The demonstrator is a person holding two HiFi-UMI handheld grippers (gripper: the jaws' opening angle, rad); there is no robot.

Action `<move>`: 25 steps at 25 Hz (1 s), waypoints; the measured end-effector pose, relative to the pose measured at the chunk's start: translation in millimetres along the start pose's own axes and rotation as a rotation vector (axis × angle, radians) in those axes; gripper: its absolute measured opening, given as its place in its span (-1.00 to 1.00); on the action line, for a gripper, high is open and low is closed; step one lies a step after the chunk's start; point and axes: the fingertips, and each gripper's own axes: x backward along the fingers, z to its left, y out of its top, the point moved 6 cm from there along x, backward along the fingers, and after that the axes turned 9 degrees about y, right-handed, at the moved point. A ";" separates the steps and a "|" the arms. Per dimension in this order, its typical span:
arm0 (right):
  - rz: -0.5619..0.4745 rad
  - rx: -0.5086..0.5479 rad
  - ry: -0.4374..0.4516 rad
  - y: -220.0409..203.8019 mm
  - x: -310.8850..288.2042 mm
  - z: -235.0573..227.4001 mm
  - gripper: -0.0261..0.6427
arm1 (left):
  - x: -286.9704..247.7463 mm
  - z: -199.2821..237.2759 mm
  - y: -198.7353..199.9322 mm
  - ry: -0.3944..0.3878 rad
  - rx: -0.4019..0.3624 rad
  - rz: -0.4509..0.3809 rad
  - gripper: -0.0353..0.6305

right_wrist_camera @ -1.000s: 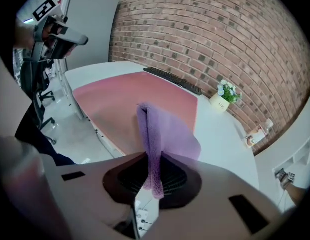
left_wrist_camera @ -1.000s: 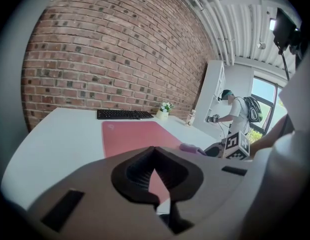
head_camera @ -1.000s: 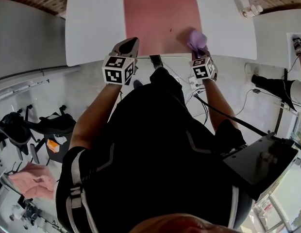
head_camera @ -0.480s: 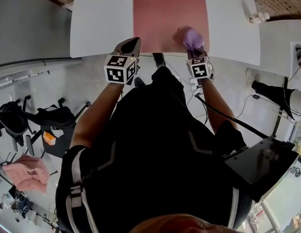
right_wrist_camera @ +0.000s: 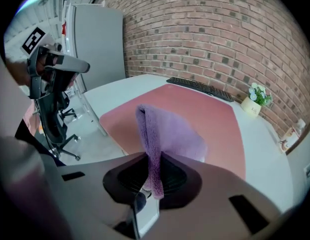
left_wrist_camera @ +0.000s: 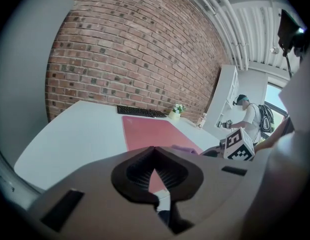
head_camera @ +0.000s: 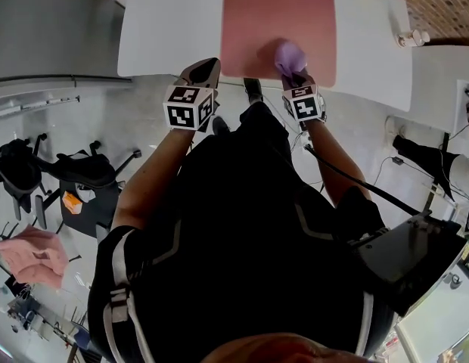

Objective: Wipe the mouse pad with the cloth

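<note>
The left claw (head_camera: 206,68) hovers at the near edge of the white bench (head_camera: 163,29), its jaws closed together on nothing. It sits just left of the dusty-pink rectangular mouse pad (head_camera: 265,13). Right of the pad's middle, near its front edge, the fluffy lilac cloth (head_camera: 289,54) lies bunched on the pad. One fold of it is pinched tight in the right claw (head_camera: 296,76).

To wipe well, I judge the cloth should be pressed flat rather than dragged by its pinched fold. It can then be swept in overlapping strokes toward the flat black keyboard (left_wrist_camera: 142,112) at the far end. The free claw could pin the pad's near corner against sliding.

No brand or lettering is legible; the claws' cubes carry only square black-and-white markers.
</note>
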 end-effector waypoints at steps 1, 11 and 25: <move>-0.006 -0.005 0.015 4.1 -3.7 5.2 -0.75 | 1.4 2.7 -1.3 0.006 0.005 0.000 -0.88; -0.004 0.062 0.120 39.1 -31.6 48.5 -0.75 | 23.3 26.2 -7.4 0.058 0.056 -0.014 -0.88; -0.011 0.084 0.249 76.9 -62.1 99.9 -0.75 | 54.5 53.4 -15.7 0.131 0.099 -0.038 -0.88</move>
